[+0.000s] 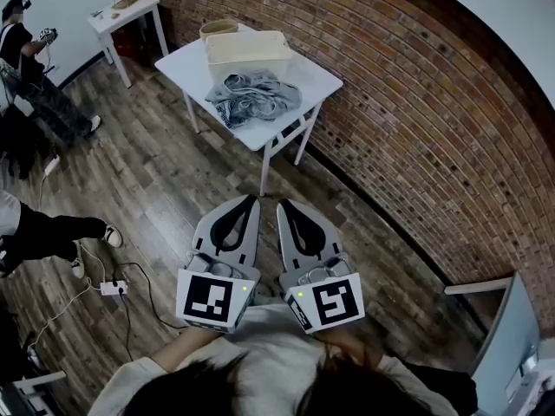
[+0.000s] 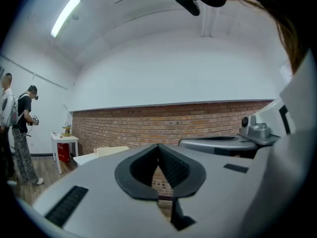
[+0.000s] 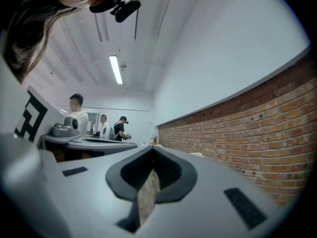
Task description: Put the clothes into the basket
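Clothes: a grey crumpled heap on the white counter, on the half nearer to the person; no piece is in the basket yet.
Basket: cream and rectangular, on the same counter just behind the heap, and it seems empty.
Long axis of the heap: it spreads from side to side, across the direction in which the jaws point.
Left hand-held gripper: jaws closed together with nothing between them, held level and close to the body, pointing toward the counter.
Right hand-held gripper: the same, jaws together and empty, just beside the left one.
Direction to the heap: straight ahead of both tips and well apart from them, with bare wooden floor between.
Nearer hand: almost equal; I judge the left one a little better lined up with the middle of the heap.
Next move, as I judge: step up to the counter, open the jaws, pinch a fold and carry it over the heap to the basket behind.
Surroundings: brick wall on the right, other people far on the left.
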`<state>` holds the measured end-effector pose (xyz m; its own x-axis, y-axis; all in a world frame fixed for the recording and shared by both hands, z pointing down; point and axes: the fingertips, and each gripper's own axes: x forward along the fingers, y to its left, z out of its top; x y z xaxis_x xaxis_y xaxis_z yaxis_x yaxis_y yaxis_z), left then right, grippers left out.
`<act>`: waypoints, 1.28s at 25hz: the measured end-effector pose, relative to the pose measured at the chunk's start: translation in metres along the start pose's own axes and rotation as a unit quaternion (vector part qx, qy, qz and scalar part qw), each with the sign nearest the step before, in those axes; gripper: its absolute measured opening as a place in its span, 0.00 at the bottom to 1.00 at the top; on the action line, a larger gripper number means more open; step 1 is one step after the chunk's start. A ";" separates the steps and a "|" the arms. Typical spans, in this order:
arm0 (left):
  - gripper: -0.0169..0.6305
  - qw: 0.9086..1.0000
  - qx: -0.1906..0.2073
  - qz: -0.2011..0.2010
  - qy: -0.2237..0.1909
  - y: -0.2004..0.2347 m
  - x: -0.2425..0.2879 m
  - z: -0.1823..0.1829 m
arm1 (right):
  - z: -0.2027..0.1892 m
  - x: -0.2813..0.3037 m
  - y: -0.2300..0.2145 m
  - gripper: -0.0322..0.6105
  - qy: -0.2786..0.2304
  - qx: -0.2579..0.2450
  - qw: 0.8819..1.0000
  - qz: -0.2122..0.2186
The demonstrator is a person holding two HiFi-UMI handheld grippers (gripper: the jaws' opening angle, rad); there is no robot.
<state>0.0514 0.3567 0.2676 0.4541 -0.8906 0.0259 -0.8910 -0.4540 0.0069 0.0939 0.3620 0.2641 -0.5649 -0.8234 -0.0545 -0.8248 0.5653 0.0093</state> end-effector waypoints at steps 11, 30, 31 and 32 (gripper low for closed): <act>0.04 0.998 -0.008 0.066 -0.008 0.035 -0.002 -0.008 | -0.006 -0.001 -0.010 0.06 -0.004 -0.016 1.000 0.020; 0.04 0.998 -0.003 0.056 -0.012 0.030 0.024 -0.002 | -0.002 0.012 -0.033 0.06 -0.012 -0.026 0.999 0.016; 0.04 0.998 -0.003 0.056 -0.014 0.031 0.026 -0.001 | -0.002 0.013 -0.034 0.06 -0.013 -0.027 0.999 0.015; 0.04 0.998 -0.003 0.056 -0.016 0.033 0.027 -0.001 | -0.002 0.015 -0.036 0.06 -0.014 -0.029 0.999 0.014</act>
<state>0.0348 0.3175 0.2693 0.3513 -0.9362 -0.0055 -0.9362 -0.3514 0.0111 0.1152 0.3293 0.2646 -0.5868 -0.8056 -0.0819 -0.8097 0.5829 0.0681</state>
